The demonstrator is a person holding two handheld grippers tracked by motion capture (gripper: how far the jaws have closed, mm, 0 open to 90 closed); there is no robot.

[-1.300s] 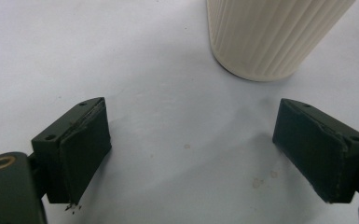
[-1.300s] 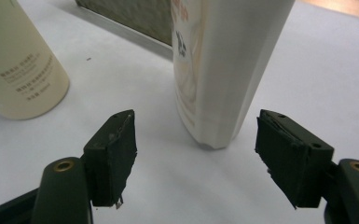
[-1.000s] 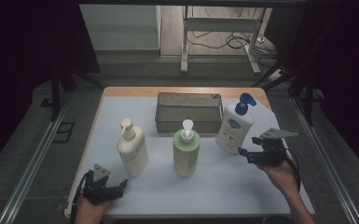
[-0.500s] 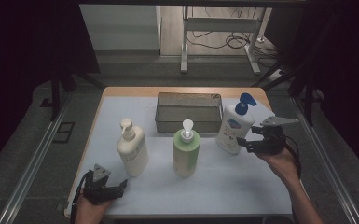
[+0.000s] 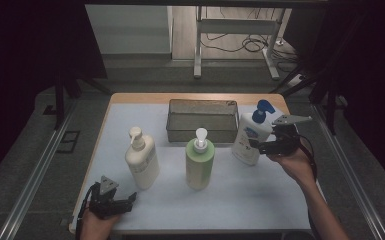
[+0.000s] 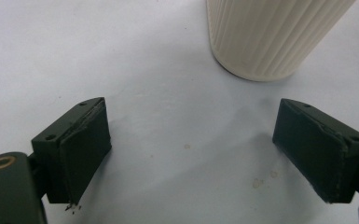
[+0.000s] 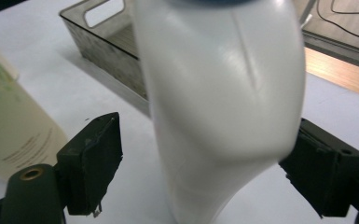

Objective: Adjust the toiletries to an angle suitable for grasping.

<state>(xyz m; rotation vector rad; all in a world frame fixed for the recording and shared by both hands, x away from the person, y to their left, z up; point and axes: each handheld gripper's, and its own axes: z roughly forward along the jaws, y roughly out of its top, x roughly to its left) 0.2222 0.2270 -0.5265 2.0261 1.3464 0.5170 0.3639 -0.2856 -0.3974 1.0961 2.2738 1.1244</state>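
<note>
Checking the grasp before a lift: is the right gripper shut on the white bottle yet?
Open: the right gripper jaws, just opening, flank the white bottle, with a gap at the left pad.

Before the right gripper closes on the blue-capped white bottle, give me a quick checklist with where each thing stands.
1. White bottle between right gripper jaws: ok.
2. Jaws have just been opening, left pad clear of the bottle: ok; right pad contact: cannot tell.
3. Bottle upright on the table: ok.
4. Mesh basket with room for it: ok.
5. Green bottle apart from the white one: ok.
6. Left gripper open, holding nothing, cream bottle ahead: ok.
</note>
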